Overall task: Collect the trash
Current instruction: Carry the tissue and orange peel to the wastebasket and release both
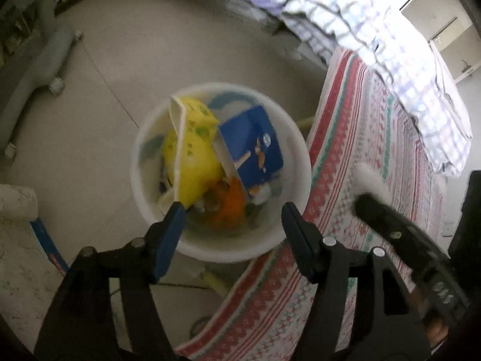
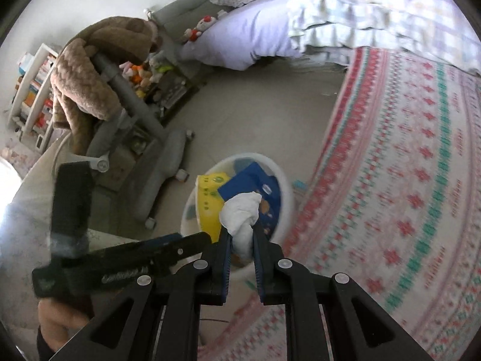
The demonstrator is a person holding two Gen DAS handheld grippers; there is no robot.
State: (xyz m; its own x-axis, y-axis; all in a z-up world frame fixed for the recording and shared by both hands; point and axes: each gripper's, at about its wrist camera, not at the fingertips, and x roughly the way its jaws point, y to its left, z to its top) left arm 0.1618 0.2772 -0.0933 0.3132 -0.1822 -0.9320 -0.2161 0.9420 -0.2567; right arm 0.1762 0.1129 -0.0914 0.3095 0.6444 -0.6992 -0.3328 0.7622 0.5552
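One tissue wad (image 2: 242,219) clamped in right gripper (image 2: 243,240), held above white bin (image 2: 285,207) beside bed (image 2: 405,165). Left gripper (image 1: 233,210) spread wide, nothing held, over bin. Risk judged: bin crowded by yellow carton (image 1: 192,156) and blue box (image 1: 252,141); wad could bounce out or snag on fingers if released off-centre. Box print unreadable; lettering on left gripper body blurred.

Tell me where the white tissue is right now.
The tissue is pinched in the right gripper, centre of the right wrist view, just above the white bin beside the bed.
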